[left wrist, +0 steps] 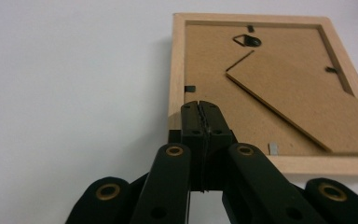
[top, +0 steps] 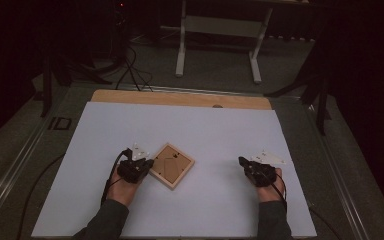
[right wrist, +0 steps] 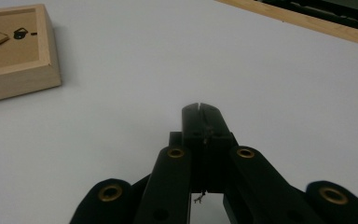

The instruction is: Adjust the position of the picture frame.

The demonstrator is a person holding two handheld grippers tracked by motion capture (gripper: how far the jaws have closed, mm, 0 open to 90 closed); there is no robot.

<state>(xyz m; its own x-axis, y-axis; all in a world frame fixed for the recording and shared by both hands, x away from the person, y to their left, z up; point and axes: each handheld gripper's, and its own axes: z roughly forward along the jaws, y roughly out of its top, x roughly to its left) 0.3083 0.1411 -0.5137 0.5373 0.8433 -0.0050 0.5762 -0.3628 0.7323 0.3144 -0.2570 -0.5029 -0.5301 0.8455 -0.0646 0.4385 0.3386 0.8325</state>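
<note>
From the high view, a small square light-wood picture frame (top: 170,165) is lying face down on the white table (top: 205,130), just beside the left tongs (top: 147,164). In the left gripper view, those tongs (left wrist: 199,106), pressed together and empty, are hovering over the frame's (left wrist: 261,88) near rail; it is looking light, stiff, possibly glazed, best gripped by a rail. In the right gripper view, the right tongs (right wrist: 199,108) are sitting together, well apart from it.

My two grippers, the left gripper (top: 147,163) and the right gripper (top: 242,161), are black with brass-coloured rivets, each topped by a pale grey plate. The picture frame (top: 171,165) is light natural wood, its backing (left wrist: 261,88) plain brown board with small black clips. The table (top: 205,130) is white, with a tan wooden strip (top: 180,98) along its far edge. My sleeves (top: 107,220) are dark.
</note>
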